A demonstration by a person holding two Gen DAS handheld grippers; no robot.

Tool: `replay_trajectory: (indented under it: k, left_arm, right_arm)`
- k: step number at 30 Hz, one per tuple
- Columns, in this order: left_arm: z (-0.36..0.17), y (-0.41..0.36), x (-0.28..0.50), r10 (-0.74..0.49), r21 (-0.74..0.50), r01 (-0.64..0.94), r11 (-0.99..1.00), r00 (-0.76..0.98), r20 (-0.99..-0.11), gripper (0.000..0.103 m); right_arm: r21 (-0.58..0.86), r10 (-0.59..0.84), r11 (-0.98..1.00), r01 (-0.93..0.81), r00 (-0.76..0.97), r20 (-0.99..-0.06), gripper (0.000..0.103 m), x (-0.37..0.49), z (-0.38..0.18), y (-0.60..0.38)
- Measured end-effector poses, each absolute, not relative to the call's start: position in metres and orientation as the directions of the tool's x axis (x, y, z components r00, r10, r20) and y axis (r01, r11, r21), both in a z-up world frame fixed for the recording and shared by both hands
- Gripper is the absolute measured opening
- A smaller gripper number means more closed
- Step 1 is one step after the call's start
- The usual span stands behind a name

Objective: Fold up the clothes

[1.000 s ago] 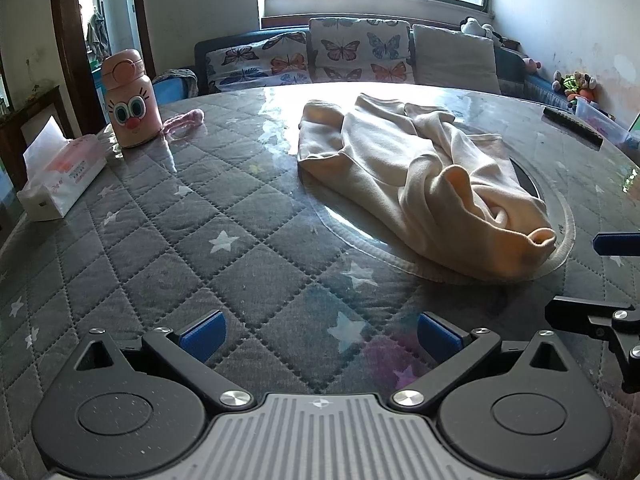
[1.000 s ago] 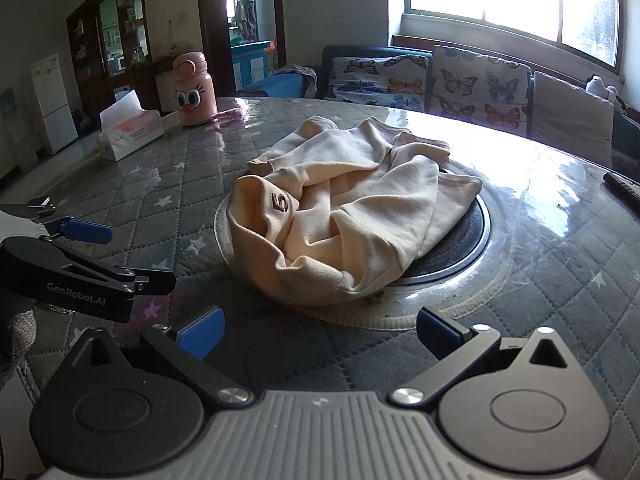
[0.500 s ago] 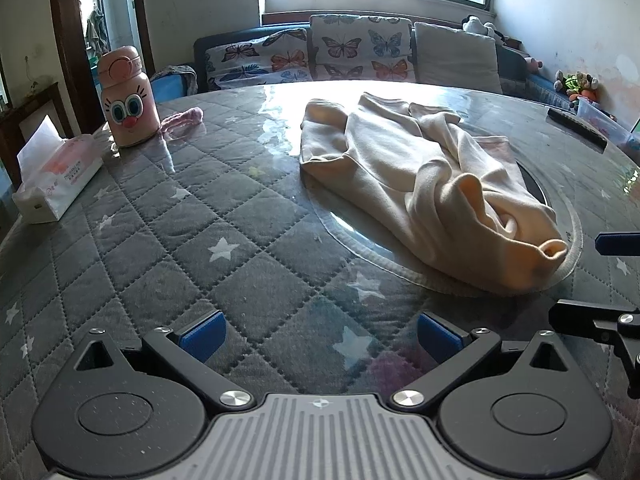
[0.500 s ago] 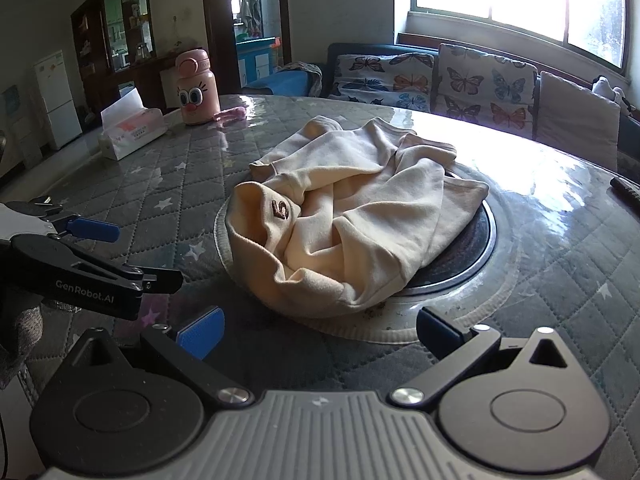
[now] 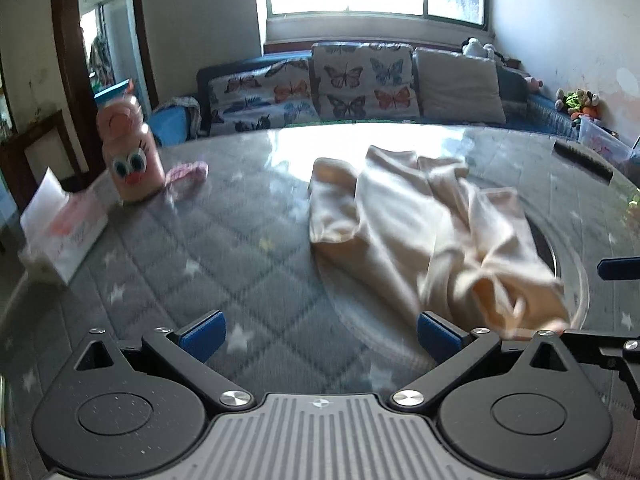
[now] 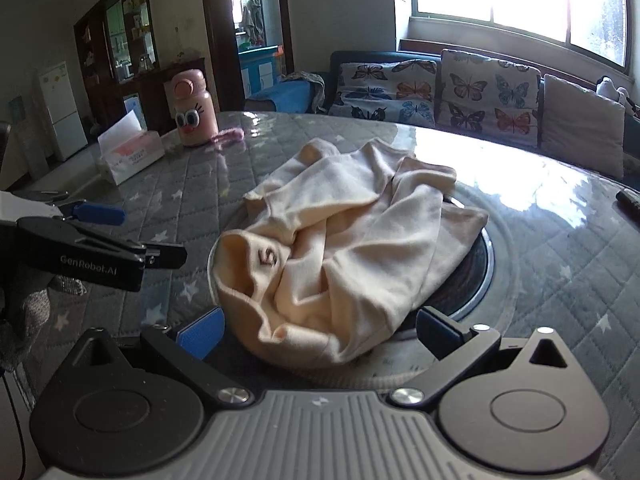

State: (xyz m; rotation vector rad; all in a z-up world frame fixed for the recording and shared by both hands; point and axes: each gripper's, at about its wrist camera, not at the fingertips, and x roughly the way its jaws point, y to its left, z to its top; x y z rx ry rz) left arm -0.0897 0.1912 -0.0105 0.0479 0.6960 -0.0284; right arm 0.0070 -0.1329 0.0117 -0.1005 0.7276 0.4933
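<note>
A crumpled cream garment with a small "5" mark lies in a heap on the round table, over a glass turntable. My left gripper is open and empty, just short of the garment's near left edge; it also shows in the right wrist view at the left. My right gripper is open and empty, with the garment's near edge between its fingertips; its fingers show at the right edge of the left wrist view.
The table has a grey quilted star cover. A pink cartoon bottle, a pink band and a tissue box stand at far left. A dark remote lies far right. A sofa with butterfly cushions is behind.
Both grippers have moved forward toward the garment. The left wrist view is now blurred from motion. Both stay open.
</note>
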Motion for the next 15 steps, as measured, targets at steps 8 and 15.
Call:
replay_trajectory:
  k: [8, 15]
  left_arm:
    - [0.003, 0.133, -0.032, -0.070, 0.066, 0.138, 0.988, 0.791, -0.608, 0.102]
    - [0.002, 0.077, 0.032, -0.121, 0.095, 0.229, 0.969, 0.772, -0.624, 0.082]
  right_arm:
    - [0.080, 0.365, 0.905, -0.417, 0.669, -0.647, 0.102, 0.042, 0.023, -0.148]
    - [0.136, 0.333, 0.934, -0.331, 0.666, -0.667, 0.090, 0.085, 0.016, -0.175]
